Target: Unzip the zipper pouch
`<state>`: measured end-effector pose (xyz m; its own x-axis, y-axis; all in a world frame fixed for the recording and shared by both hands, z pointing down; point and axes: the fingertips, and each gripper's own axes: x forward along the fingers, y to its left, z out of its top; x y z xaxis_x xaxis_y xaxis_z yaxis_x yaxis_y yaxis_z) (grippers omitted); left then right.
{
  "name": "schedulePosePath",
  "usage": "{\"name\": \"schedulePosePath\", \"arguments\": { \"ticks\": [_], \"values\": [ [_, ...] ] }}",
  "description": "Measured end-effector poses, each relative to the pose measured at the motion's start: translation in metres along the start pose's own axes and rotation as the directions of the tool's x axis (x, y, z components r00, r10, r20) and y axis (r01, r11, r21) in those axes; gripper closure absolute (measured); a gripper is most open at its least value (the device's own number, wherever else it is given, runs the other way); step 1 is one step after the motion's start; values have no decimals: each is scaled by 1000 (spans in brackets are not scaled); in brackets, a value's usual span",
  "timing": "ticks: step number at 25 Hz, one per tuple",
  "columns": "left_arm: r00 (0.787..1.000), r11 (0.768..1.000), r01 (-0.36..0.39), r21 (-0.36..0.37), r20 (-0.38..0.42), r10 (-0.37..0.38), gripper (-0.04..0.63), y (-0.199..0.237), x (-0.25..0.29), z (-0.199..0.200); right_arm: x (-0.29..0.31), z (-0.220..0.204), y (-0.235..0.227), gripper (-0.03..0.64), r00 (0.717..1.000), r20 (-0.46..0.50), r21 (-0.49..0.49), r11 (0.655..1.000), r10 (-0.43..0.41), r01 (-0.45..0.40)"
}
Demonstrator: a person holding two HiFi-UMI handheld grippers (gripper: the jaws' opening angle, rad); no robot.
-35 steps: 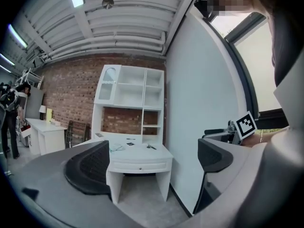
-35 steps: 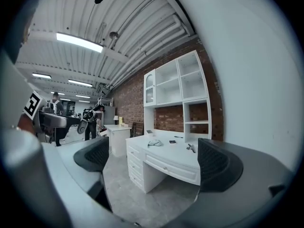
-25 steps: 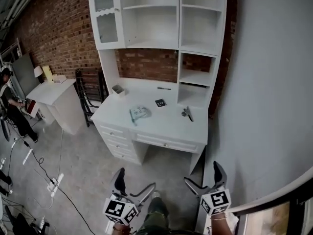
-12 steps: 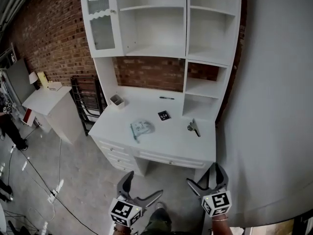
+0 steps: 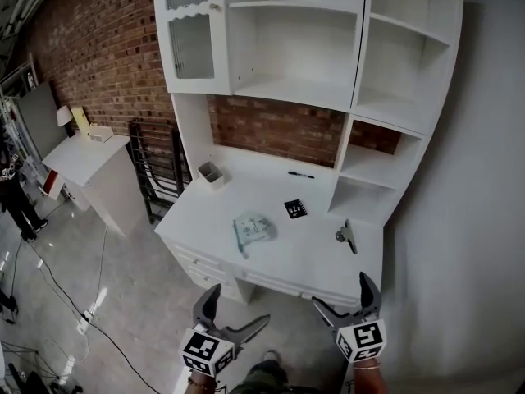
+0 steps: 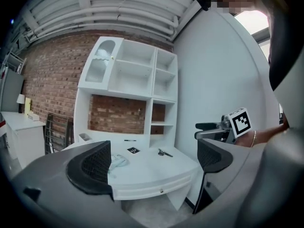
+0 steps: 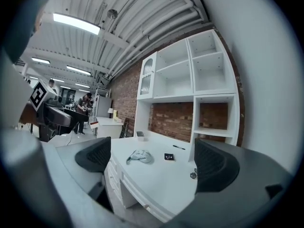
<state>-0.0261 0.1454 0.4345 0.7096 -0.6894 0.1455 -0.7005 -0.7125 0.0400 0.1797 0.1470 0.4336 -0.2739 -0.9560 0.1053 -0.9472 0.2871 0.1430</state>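
1. Currently both grippers hang low at the bottom of the head view, well short of the white desk (image 5: 308, 253); neither touches anything on it.
2. The left gripper (image 5: 238, 306) has its jaws spread wide, with nothing between them; its own view shows only the desk and floor through the gap.
3. The right gripper (image 5: 340, 292) is likewise wide open and holds nothing; the left gripper view shows it off to the right, apart from the left one.
4. The zipper pouch (image 5: 253, 228), pale blue-green, lies flat on the desk top, left of centre and near the front edge; whether its zipper is closed cannot be told at this range.
5. Behind the pouch to the right lies a small black card (image 5: 296, 209); farther back is a dark pen (image 5: 301, 175).
6. A small metal object (image 5: 346, 235), perhaps a clip, sits by the right end of the desk; a little grey tray (image 5: 211, 173) stands at the back left.
7. A white shelf hutch (image 5: 295, 31) rises over the desk against a brick wall (image 5: 98, 56).
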Motion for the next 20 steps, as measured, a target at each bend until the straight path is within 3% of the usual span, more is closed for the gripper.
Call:
{"name": "schedulePosePath", "arguments": {
  "ticks": [10, 20],
  "values": [
    [1000, 1000, -29, -2, 11, 29, 29, 62, 33, 5, 75, 1, -9, 98, 1000, 5, -17, 1000, 9, -9],
    [995, 994, -98, -51, -30, 97, 29, 92, 25, -12, 115, -9, 6, 164, 995, -37, -40, 995, 88, -89]
  ]
}}
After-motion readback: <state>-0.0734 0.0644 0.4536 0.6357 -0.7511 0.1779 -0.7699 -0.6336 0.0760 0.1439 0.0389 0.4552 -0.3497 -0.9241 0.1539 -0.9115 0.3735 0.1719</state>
